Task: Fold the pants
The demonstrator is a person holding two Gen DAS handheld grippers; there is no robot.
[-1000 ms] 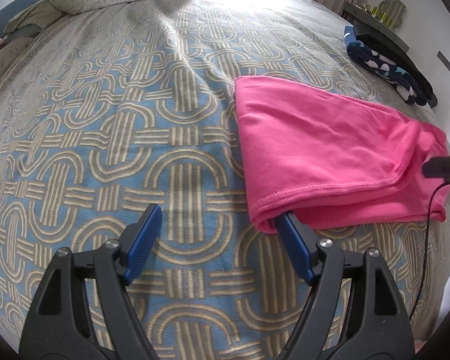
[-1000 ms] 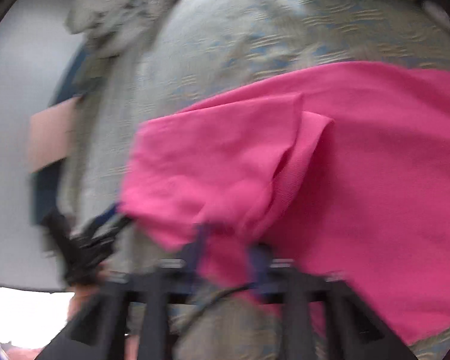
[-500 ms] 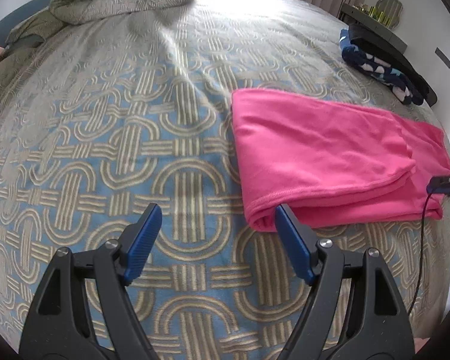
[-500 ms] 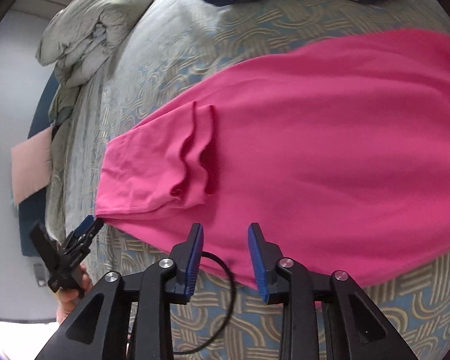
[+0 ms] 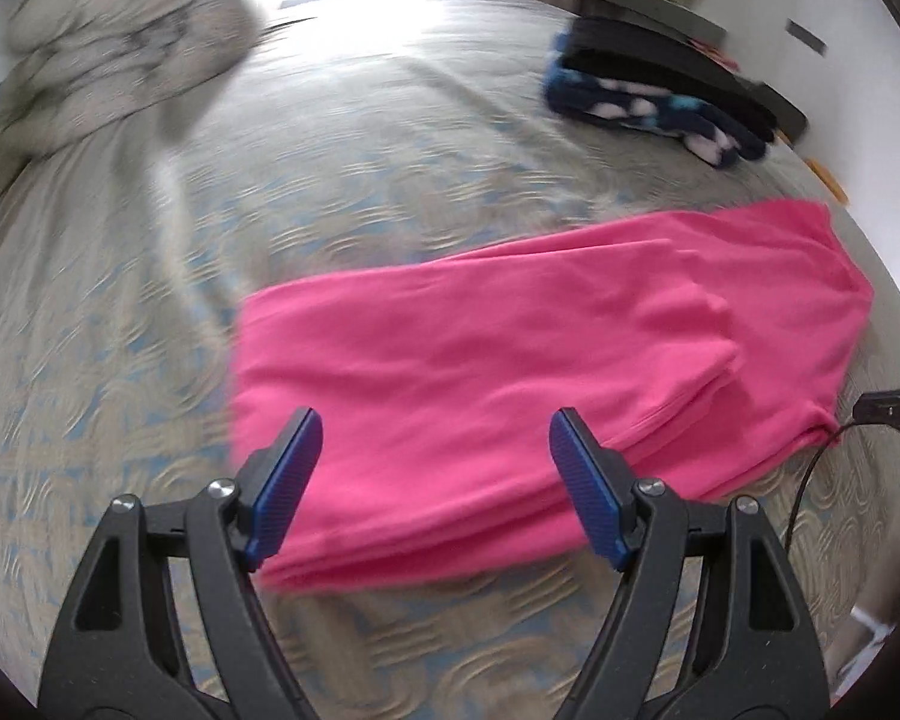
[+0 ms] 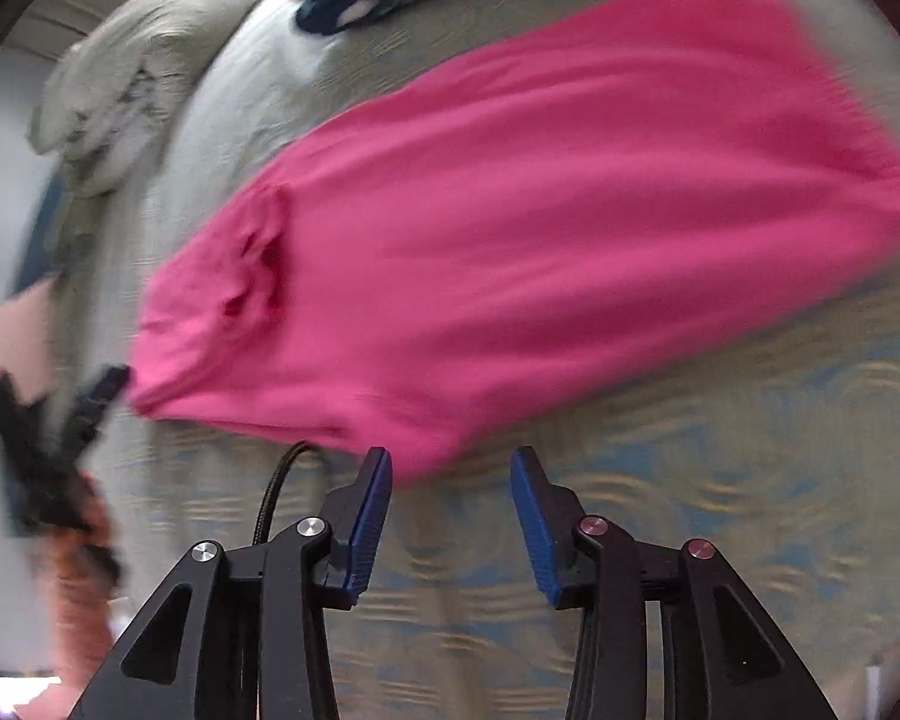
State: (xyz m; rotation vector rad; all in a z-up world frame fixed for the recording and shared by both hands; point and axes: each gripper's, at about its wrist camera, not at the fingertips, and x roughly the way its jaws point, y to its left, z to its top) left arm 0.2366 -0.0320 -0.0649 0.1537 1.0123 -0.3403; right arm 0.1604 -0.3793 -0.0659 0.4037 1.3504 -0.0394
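Observation:
Pink pants (image 5: 510,372) lie folded flat on the patterned bedspread (image 5: 120,360). My left gripper (image 5: 435,480) hovers open over their near edge, with nothing pinched between its blue pads. In the right wrist view the same pants (image 6: 510,228) stretch across the bed. My right gripper (image 6: 450,510) stands just short of their near edge with its jaws opening and only bedspread between them. The left gripper (image 6: 90,402) shows blurred at the pants' left end, held by a hand.
A rumpled grey duvet (image 5: 126,42) is heaped at the far left of the bed. A dark blue patterned garment (image 5: 648,108) and a black one lie at the far right, below a shelf. A black cable (image 5: 810,480) runs past the pants' right end.
The right gripper let go of the pants' cloth, opened and drew back off their edge. The left gripper swung from beside the pants' corner to over their near edge.

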